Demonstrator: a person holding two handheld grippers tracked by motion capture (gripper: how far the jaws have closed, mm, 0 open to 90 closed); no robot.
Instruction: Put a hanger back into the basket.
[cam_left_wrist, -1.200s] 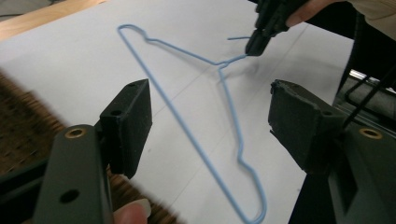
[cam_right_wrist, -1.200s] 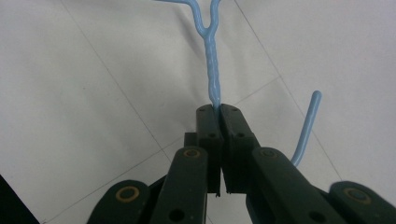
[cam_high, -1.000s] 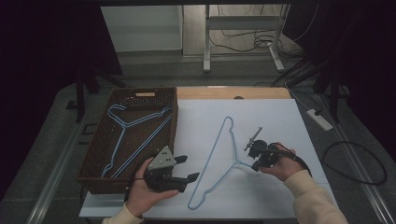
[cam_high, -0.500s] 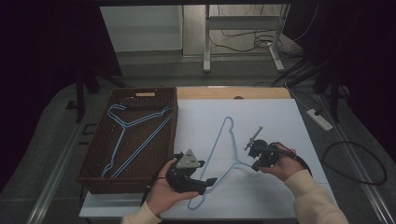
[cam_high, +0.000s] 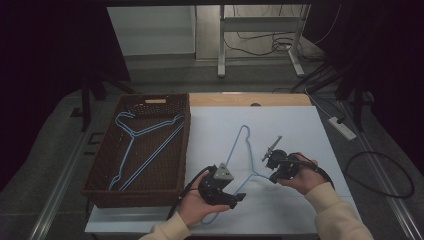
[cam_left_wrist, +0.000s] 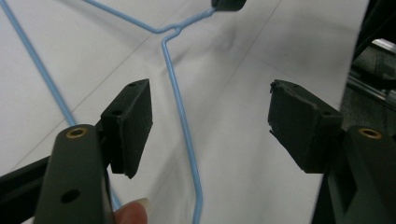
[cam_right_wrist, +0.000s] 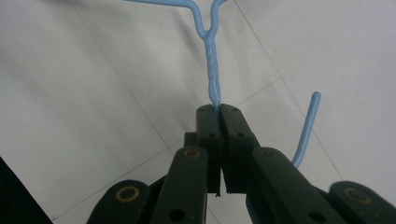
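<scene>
Compared with a second ago, the left gripper (cam_high: 239, 197) has travelled rightward from the basket's edge to the lower centre of the high view, over the lower arm of the blue hanger (cam_high: 239, 150). Its jaws stand wide apart in the left gripper view — one strand of the hanger's wire (cam_left_wrist: 183, 121) runs between them, untouched. The right gripper (cam_right_wrist: 218, 108), at centre right of the high view, is closed tight on the hanger's twisted neck, the hook tip curving free beside it. A brown wicker basket (cam_high: 100, 192) at left holds two more blue hangers (cam_high: 135, 145) — well apart from the white table cover (cam_high: 300, 125).
</scene>
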